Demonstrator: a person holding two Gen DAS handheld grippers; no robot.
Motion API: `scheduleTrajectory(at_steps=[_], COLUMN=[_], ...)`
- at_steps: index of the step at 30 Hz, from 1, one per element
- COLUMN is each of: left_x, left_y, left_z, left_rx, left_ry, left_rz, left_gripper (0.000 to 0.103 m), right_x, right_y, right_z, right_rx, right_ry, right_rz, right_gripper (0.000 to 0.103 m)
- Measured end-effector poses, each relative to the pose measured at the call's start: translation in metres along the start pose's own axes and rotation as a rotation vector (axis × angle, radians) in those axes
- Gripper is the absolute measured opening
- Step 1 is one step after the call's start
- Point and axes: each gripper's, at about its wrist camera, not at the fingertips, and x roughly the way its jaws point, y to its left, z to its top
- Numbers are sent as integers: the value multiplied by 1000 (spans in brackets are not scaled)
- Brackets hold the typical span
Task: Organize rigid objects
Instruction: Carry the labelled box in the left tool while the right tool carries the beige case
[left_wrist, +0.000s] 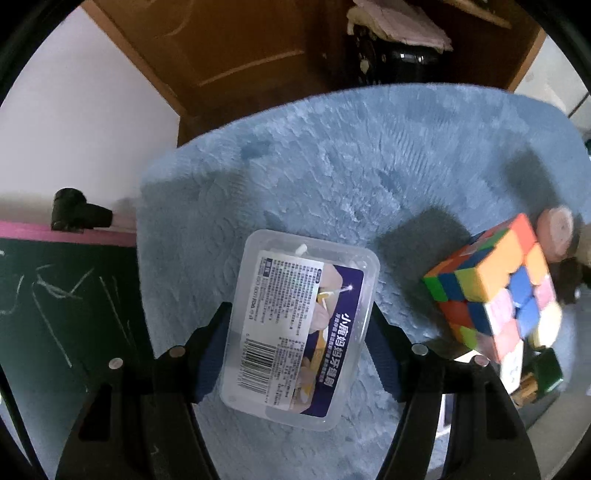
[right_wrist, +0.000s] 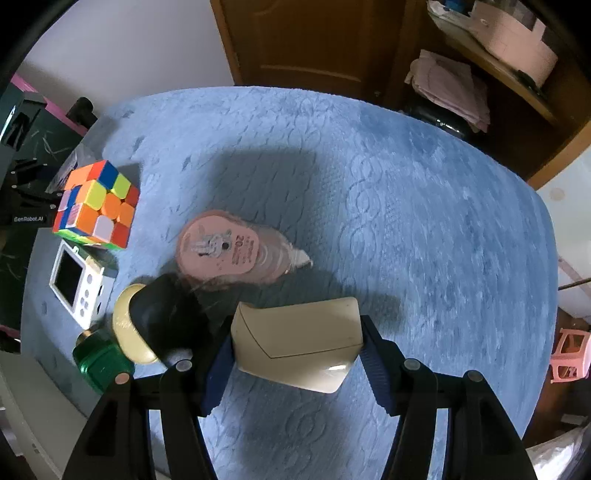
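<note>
- left gripper (left_wrist: 297, 338) points steeply down at the blue blanket (left_wrist: 369, 166), its two blue pads flanking a clear plastic box (left_wrist: 299, 328) of dental picks; the pads look to be touching the box's long sides, so i'd call it a grip, partway open.
- the box's long axis runs from about 12 to 6 o'clock in the left wrist view, tipped a little toward 1, straight down the line of the fingers.
- the puzzle cube (left_wrist: 495, 288) sits off at 3 o'clock from that box, well apart from it.
- right gripper (right_wrist: 297, 349) has hold of a cream case (right_wrist: 299, 343), its long axis lying 9 to 3 o'clock, spanning the gap from pad to pad.
- from the right gripper, the pink tape dispenser (right_wrist: 229, 247) lies near at 11 o'clock; the cube, a small white gadget (right_wrist: 75, 284) and a green bottle (right_wrist: 101, 363) cluster out at 9 to 10 o'clock.
- my guess: each hand carries its piece toward that cluster.
</note>
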Motion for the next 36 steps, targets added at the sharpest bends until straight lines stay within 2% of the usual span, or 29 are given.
scheduleTrajectory(at_steps=[9, 18, 23, 28, 30, 33, 36], left_x=[-69, -166, -208, -223, -223, -216, -203], left_y=[16, 10, 0, -19, -29, -44, -56], left_z=[-26, -74, -112, -151, -166, -188, -208], left_rx=[-63, -61, -53, -19, 7, 40, 60], left_ry=[-85, -200, -241, -246, -244, -215, -160], left_rz=[-30, -81, -143, -200, -200, -220, -275], left_gripper=[71, 72, 71, 72, 72, 72, 72], right_x=[-39, -128, -187, -226, -236, -240, -235], right_y=[-1, 13, 34, 59, 71, 88, 105], right_z=[-21, -41, -67, -106, -123, -149, -173], right_rx=[55, 97, 114, 139, 145, 153, 160], right_ry=[-43, -179, -272, -334, -346, -343, -317], right_rz=[2, -3, 8, 20, 30, 52, 55], right_gripper=[63, 63, 63, 63, 63, 63, 63])
